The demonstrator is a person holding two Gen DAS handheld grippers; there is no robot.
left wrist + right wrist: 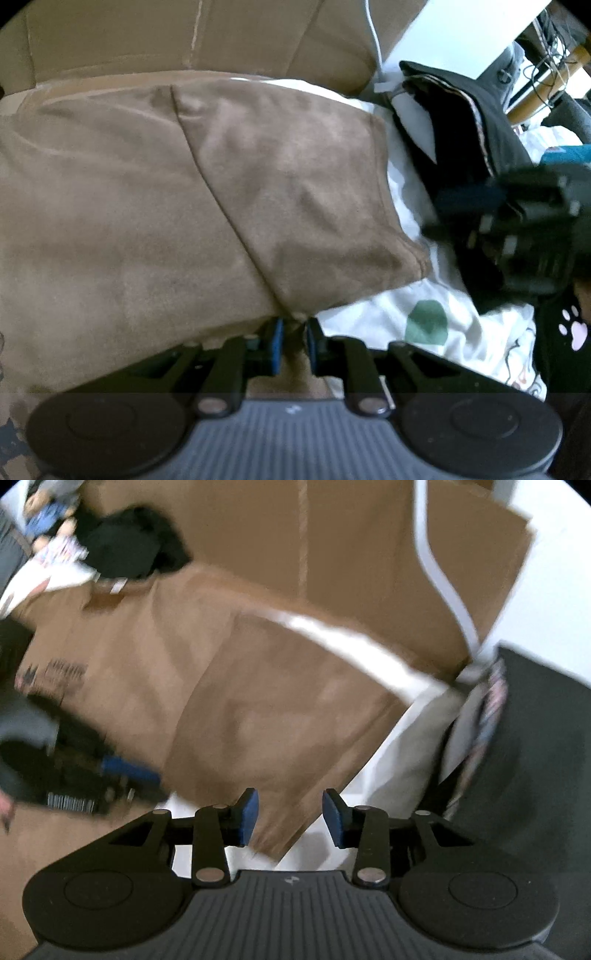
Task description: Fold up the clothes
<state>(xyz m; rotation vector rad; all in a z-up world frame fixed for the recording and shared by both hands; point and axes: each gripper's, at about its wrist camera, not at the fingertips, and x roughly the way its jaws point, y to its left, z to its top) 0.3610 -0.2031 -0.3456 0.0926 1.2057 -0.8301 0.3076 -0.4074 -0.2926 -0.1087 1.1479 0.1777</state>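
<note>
A large brown garment fills most of the left wrist view, with one flap folded across it along a diagonal crease. My left gripper is shut on the near edge of this garment, and brown cloth shows between the blue pads. My right gripper is open with nothing between its pads, hovering over the brown garment's near corner. From the left wrist it is a blurred black shape, the right gripper. In the right wrist view the left gripper is blurred at the left edge.
A white garment with a green print lies under the brown one. Folded black clothes are stacked at the right, and another black garment lies far left. Cardboard stands behind, with a white cable hanging over it.
</note>
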